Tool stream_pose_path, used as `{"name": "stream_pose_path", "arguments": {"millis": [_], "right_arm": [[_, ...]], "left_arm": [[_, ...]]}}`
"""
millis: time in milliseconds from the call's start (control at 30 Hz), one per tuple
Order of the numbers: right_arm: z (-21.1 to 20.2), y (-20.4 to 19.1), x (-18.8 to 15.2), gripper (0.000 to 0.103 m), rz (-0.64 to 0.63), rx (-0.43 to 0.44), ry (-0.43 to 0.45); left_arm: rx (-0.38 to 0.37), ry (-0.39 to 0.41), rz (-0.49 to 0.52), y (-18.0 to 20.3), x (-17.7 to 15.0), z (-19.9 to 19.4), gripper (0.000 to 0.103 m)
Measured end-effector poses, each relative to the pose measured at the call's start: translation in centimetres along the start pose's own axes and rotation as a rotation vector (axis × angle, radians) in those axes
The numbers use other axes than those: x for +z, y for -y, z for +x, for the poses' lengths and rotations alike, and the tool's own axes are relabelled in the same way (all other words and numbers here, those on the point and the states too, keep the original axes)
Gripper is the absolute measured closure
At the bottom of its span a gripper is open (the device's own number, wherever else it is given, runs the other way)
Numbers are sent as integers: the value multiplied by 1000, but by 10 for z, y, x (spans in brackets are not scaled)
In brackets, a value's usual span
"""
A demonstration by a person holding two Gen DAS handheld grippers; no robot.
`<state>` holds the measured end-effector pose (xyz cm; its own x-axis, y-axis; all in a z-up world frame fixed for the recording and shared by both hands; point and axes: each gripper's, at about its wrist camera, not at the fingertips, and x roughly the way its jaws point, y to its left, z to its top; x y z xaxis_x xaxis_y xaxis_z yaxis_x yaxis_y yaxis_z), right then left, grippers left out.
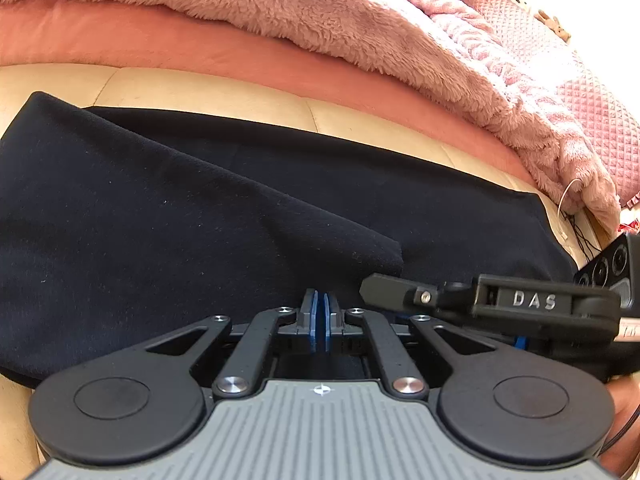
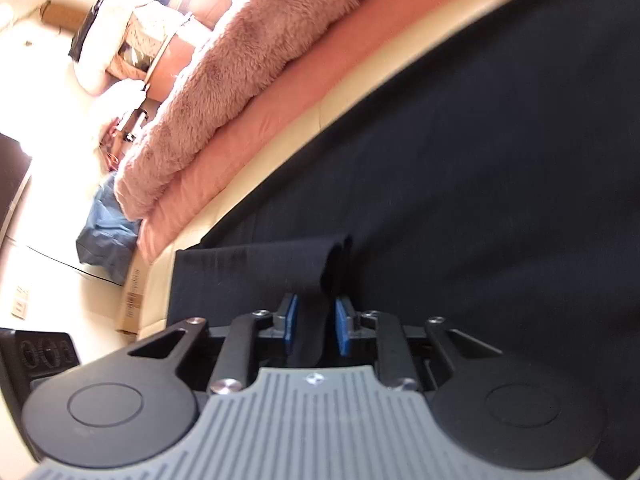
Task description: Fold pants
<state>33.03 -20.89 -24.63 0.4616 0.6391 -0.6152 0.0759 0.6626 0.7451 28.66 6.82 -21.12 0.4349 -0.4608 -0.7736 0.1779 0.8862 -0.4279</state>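
The dark pants (image 1: pixel 200 208) lie spread across the middle of the left wrist view, on a tan seat (image 1: pixel 208 92) with a fuzzy pink blanket (image 1: pixel 320 20) along the top. One layer of cloth already lies over another, with its corner near the middle right, so it looks like one fold is made. The pants are not a small neat stack yet, so I think more folds are left. The left gripper (image 1: pixel 321 322) sits low in the middle with its blue pads pressed together, and I cannot tell if any cloth is pinched there. The right gripper (image 2: pixel 316 326) shows low in the middle of its own view, and its fingers are a little apart with a bunch of the pants' edge between them.
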Motion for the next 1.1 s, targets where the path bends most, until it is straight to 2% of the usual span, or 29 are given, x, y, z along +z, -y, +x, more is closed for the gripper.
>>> {"name": "stream_pose_path", "arguments": {"millis": [133,267,400,567,733,900,1100], "right_arm": [[3,-4,3,103,13,0,-10],[-10,-30,9,103,-80,1,15],[-27,-71,25,103,-185,13,23],[-75,-127,64,103,-304,32,66],[-139,-157,108,103,-372,2,103],[-201,-143,147,103,-388,-95,143],[-262,-62,176,103,-286,-223,190]], "left_arm": [[25,23,-13,3,1,-10,98],[72,99,-37,-3,-3,-42,97],[157,197,-66,-17,-2,-86,97],[235,304,-117,-34,-1,-136,97],[277,323,-106,-32,4,-148,97],[282,288,-62,-11,9,-127,97],[248,228,17,25,17,-88,96]]}}
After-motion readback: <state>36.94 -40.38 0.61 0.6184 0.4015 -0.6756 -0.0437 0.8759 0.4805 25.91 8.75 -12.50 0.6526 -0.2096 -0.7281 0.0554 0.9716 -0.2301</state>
